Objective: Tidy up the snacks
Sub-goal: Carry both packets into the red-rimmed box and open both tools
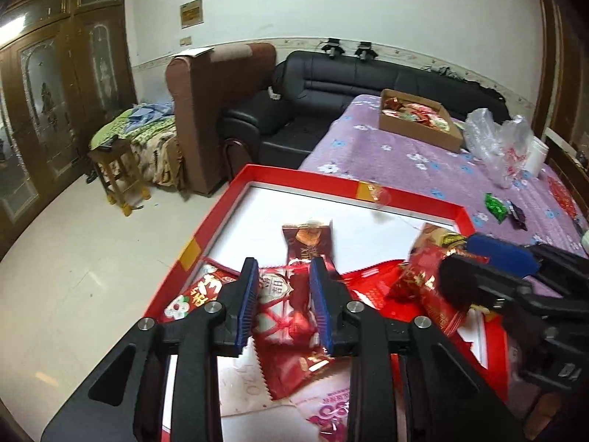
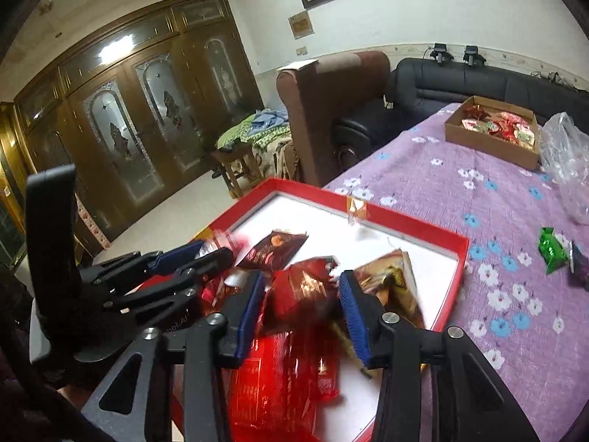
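I've got both tongs over the red tray (image 1: 412, 199) at the bed's near left corner. Left tongs (image 1: 283, 287) released, straddling a red-white snack packet (image 1: 291, 328). Right tongs (image 2: 302, 294) released, a dark red packet (image 2: 302, 291) loose between them.

Quick count: one red tray (image 1: 416, 199) with roughly seven snack packets (image 1: 291, 316) piled inside, hard to tell exactly. One cardboard box (image 1: 419, 134) at 1 o'clock, two loose candies (image 1: 495, 207) on the bed at 3 o'clock, one plastic bag (image 1: 497, 140).
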`<state>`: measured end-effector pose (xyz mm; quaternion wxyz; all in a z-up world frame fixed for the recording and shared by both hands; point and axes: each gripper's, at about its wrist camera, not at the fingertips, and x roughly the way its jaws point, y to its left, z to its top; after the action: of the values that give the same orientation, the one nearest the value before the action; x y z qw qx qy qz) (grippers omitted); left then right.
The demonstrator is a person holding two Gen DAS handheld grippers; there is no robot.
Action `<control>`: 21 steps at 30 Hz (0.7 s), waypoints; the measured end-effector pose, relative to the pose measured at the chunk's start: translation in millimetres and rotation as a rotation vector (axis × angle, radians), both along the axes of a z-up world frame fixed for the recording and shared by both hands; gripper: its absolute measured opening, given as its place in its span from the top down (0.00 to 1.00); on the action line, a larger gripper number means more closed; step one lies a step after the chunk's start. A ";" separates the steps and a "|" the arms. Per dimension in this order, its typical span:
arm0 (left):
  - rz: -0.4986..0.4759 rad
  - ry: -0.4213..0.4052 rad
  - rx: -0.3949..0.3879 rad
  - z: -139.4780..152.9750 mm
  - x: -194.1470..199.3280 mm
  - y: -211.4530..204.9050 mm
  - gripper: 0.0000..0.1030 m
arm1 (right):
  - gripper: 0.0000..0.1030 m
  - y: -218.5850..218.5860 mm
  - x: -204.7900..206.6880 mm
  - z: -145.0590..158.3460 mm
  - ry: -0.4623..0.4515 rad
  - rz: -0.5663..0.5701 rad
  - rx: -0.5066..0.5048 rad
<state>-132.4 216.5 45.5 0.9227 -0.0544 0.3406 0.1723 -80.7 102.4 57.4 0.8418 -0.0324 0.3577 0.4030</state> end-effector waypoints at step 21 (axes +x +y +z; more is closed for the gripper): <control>0.008 -0.028 0.168 22.1 10.5 -34.7 0.26 | 0.48 -84.1 36.1 8.3 0.016 -0.165 0.125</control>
<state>-121.9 181.8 67.6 0.9279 0.0195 0.3120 0.2034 -44.6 18.3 65.7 0.8696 0.0532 0.3400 0.3539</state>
